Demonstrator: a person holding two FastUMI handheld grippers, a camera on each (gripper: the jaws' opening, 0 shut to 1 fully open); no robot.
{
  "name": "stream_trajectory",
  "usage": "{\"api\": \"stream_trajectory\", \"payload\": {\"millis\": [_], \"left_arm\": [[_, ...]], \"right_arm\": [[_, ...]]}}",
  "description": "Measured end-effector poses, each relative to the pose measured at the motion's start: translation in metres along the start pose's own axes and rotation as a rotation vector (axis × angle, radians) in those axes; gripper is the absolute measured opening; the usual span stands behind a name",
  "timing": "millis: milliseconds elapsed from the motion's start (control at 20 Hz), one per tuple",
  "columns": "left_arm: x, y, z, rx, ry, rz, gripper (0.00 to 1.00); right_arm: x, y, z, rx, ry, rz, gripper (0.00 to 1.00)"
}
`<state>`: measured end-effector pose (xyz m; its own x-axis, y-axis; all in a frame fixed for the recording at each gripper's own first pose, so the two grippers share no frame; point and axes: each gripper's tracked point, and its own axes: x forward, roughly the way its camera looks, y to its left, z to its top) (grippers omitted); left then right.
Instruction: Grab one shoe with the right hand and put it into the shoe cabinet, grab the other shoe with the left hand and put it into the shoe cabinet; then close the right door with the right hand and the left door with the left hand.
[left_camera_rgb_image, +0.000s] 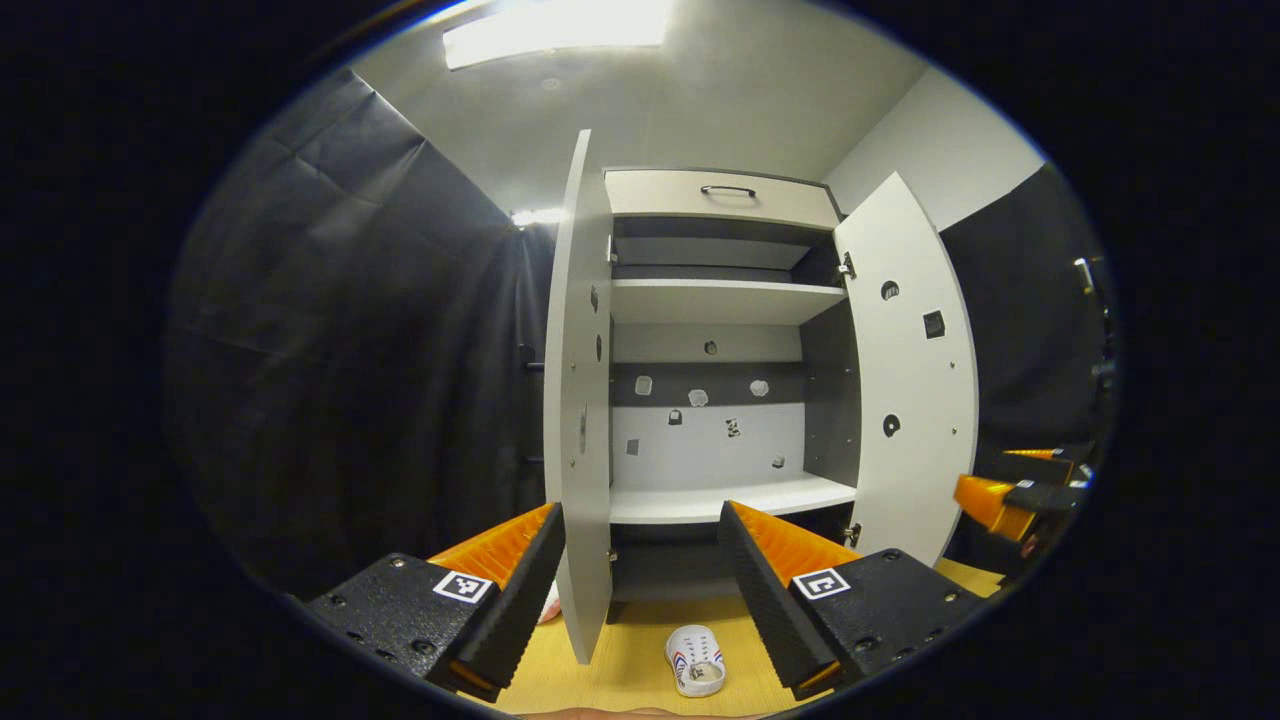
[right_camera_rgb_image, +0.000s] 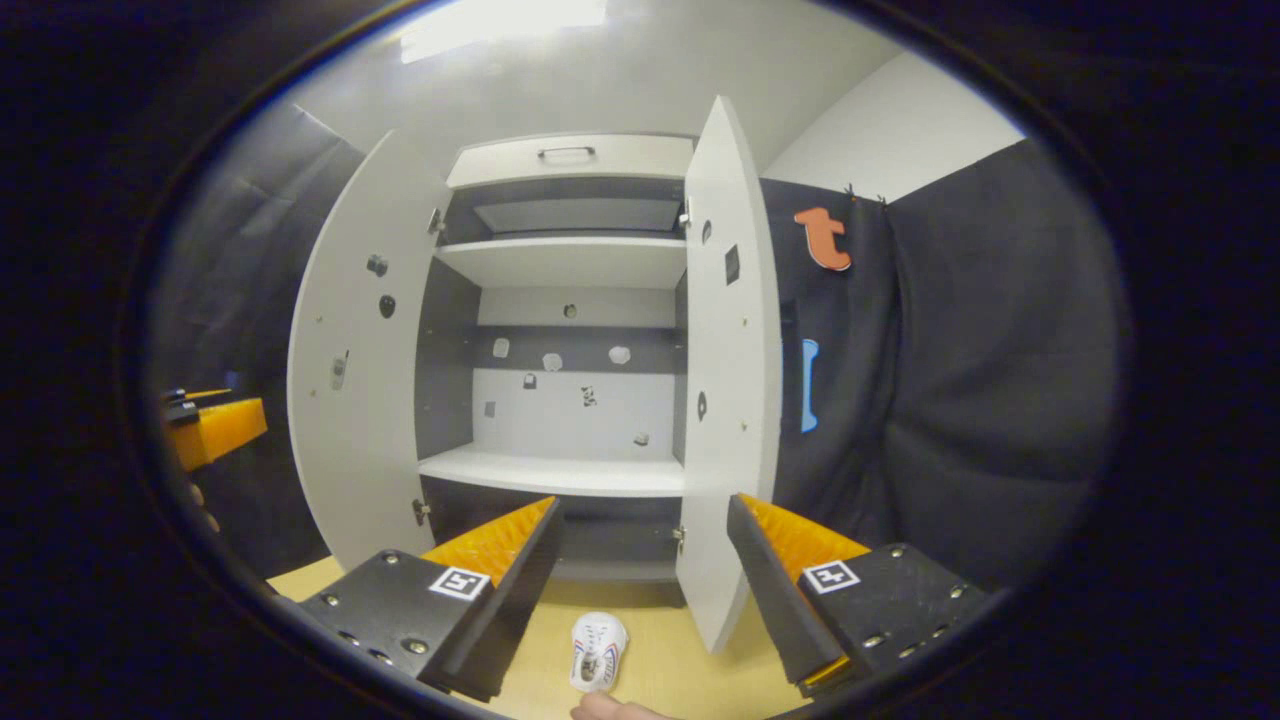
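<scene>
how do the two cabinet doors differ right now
In the left gripper view, the left door shows nearly edge-on, a thin strip, while the right door shows its broad inner face. The left door partly hides a shoe on the floor; the right door hides none. Both are white, open, with small holes.

A small white slip-on shoe (left_camera_rgb_image: 696, 660) lies on the wooden floor before the cabinet. The tall white-and-grey shoe cabinet (left_camera_rgb_image: 705, 300) stands with both doors wide open.

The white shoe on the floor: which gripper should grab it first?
Probably the right gripper. Its open fingers frame the white shoe lying just below them. In the left gripper view the shoe also sits between the left gripper fingers, but the task starts with the right.
</scene>
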<state>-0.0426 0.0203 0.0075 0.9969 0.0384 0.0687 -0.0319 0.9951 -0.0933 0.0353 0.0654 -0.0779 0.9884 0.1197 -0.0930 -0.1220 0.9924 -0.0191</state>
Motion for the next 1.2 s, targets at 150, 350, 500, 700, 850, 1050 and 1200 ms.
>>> {"api": "stream_trajectory", "payload": {"millis": [150, 350, 500, 700, 850, 1050, 1200], "left_arm": [[-0.003, 0.005, -0.001, -0.006, -0.004, -0.001, 0.94], [-0.006, 0.015, -0.001, 0.01, -0.024, 0.017, 0.94], [-0.007, 0.025, -0.013, 0.028, 0.002, 0.034, 0.94], [-0.003, 0.032, -0.022, -0.009, 0.014, 0.046, 0.94], [0.008, 0.018, -0.02, -0.012, -0.023, 0.009, 0.93], [0.032, -0.019, -0.022, -0.064, -0.045, -0.086, 0.95], [0.053, -0.043, -0.025, -0.094, -0.056, -0.157, 0.95]], "right_arm": [[0.026, 0.02, -0.048, -0.015, 0.044, 0.056, 0.98], [0.047, 0.055, -0.128, 0.012, 0.16, 0.129, 0.98], [0.065, 0.068, -0.186, 0.009, 0.236, 0.14, 0.98], [0.075, 0.079, -0.275, -0.002, 0.382, 0.147, 0.94], [0.08, 0.081, -0.328, 0.007, 0.469, 0.137, 0.98], [0.079, 0.09, -0.384, 0.074, 0.589, 0.141, 0.87], [0.086, 0.086, -0.398, 0.1, 0.592, 0.115, 0.65]]}}
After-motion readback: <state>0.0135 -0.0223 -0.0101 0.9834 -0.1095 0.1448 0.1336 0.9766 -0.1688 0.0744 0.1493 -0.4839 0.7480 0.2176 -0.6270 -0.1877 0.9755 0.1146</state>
